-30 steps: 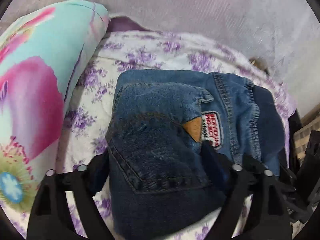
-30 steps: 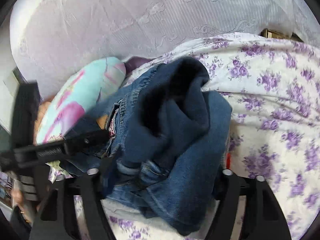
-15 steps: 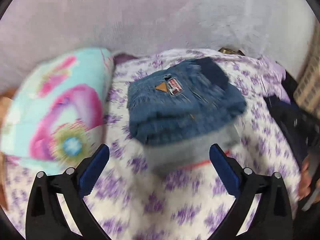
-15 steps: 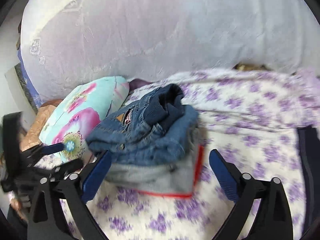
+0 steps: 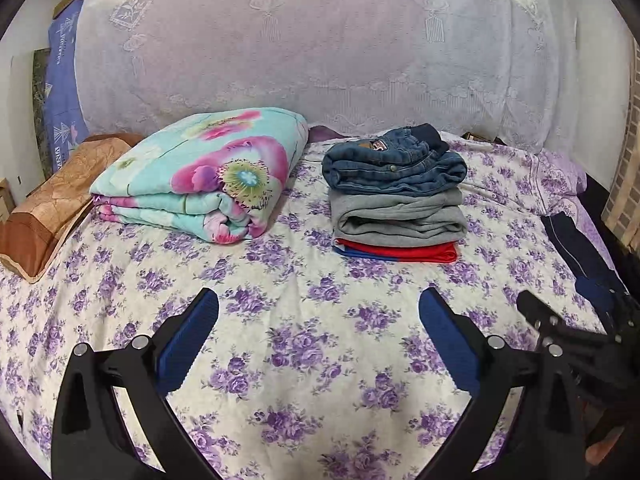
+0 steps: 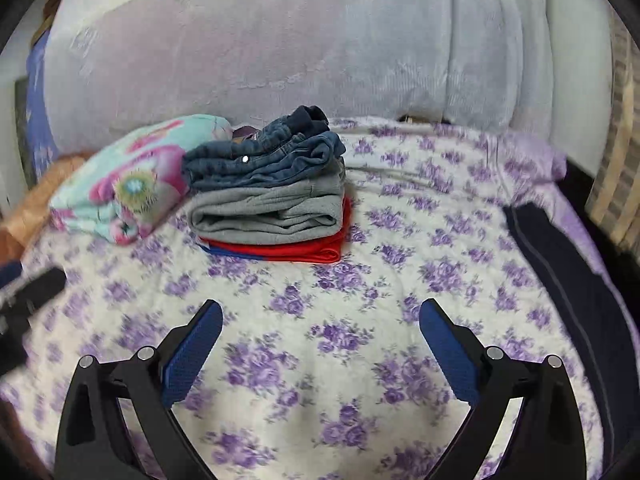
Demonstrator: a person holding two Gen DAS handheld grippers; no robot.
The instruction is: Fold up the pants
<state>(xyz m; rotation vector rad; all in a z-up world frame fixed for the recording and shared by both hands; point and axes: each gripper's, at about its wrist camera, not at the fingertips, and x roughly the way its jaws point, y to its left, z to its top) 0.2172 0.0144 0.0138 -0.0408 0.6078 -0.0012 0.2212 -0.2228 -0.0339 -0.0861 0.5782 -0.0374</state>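
Folded blue jeans (image 5: 394, 166) lie on top of a stack, over folded grey pants (image 5: 400, 216) and a red garment (image 5: 400, 252), on the purple-flowered bed (image 5: 304, 320). The stack also shows in the right wrist view, with the jeans (image 6: 264, 160) on top. My left gripper (image 5: 318, 312) is open and empty, well back from the stack. My right gripper (image 6: 320, 316) is open and empty, also back from it. The right gripper (image 5: 568, 332) shows at the right of the left wrist view. Dark navy pants (image 6: 576, 292) lie unfolded at the bed's right edge.
A folded turquoise and pink floral quilt (image 5: 208, 176) lies left of the stack. A brown pillow (image 5: 52, 204) sits at the far left. A white lace-covered headboard (image 5: 320, 52) stands behind the bed. The navy pants also show in the left wrist view (image 5: 576, 252).
Both grippers have let go of the jeans, left on the stack, and pulled back towards the near side of the bed. Both are now open and empty.
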